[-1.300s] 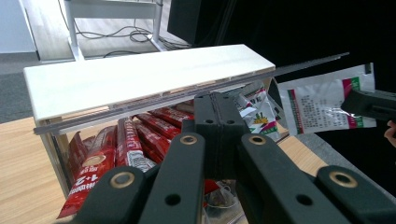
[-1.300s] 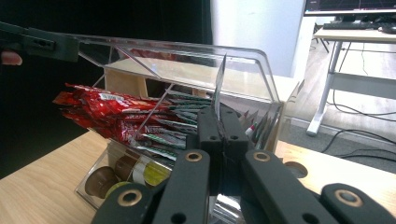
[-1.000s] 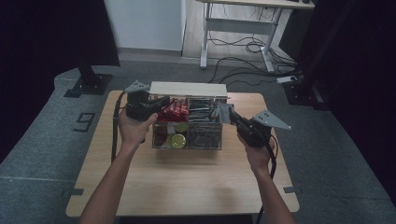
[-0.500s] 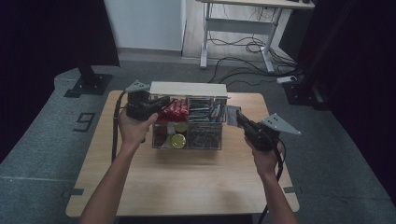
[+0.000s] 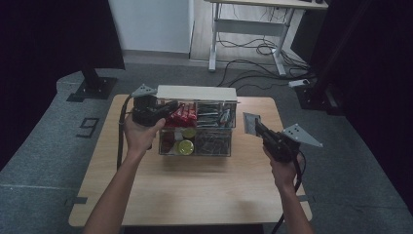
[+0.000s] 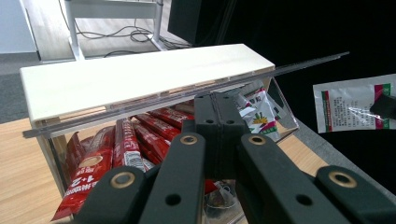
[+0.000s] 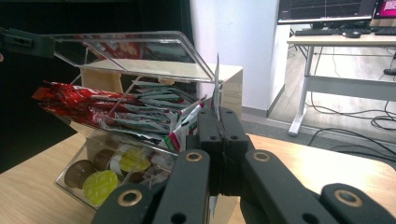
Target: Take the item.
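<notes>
A clear plastic organizer box (image 5: 197, 141) stands mid-table with red sachets (image 5: 181, 113), tea packets (image 5: 209, 117) and round coffee capsules (image 5: 185, 146) inside. My left gripper (image 5: 170, 107) is at the box's left top corner, shut on the edge of the raised clear lid (image 6: 299, 65); the pinch shows in the left gripper view (image 6: 215, 100). My right gripper (image 5: 256, 125) hovers right of the box, shut on a flat white packet (image 5: 250, 122) with red and green print. In the right gripper view that packet (image 7: 217, 84) stands edge-on between the jaws of the right gripper (image 7: 217, 112).
A pale wooden block (image 5: 197, 92) sits right behind the box. The wooden table (image 5: 195, 190) has bare surface in front and to the right. A white desk frame and floor cables (image 5: 253, 53) lie beyond the table.
My right gripper has moved rightward, away from the box, carrying the packet with it. The left gripper has kept the lid raised and stayed put.
</notes>
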{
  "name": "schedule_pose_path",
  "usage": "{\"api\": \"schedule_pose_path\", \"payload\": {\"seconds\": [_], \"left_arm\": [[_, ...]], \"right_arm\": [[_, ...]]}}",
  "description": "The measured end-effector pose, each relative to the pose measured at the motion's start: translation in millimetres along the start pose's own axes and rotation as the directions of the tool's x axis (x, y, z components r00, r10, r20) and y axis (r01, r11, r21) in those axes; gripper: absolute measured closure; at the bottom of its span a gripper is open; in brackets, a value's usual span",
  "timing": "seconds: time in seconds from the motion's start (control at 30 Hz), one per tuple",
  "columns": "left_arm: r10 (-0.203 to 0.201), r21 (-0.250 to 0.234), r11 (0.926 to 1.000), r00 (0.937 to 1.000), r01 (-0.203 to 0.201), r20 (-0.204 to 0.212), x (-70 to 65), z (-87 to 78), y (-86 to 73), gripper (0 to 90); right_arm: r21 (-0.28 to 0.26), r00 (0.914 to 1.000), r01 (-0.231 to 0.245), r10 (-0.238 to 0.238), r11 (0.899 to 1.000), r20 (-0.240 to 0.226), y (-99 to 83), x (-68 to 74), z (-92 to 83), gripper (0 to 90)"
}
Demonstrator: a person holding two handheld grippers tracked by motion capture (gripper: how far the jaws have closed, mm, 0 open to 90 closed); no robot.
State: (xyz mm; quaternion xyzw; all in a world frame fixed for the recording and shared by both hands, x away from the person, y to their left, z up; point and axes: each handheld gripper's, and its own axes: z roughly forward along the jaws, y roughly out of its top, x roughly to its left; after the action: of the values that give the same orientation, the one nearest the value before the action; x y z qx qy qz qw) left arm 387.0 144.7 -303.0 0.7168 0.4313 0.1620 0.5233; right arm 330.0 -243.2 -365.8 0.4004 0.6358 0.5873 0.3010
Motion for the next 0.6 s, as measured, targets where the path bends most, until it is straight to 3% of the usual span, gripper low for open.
{"api": "schedule_pose_path", "payload": {"seconds": [0.6], "left_arm": [[0.0, -0.002, 1.0, 1.0, 0.0, -0.002, -0.5, 0.2, -0.2, 90.0]], "right_arm": [[0.021, 0.9996, -0.026, 0.026, 0.999, 0.015, -12.3, -10.6, 0.3, 89.2]]}}
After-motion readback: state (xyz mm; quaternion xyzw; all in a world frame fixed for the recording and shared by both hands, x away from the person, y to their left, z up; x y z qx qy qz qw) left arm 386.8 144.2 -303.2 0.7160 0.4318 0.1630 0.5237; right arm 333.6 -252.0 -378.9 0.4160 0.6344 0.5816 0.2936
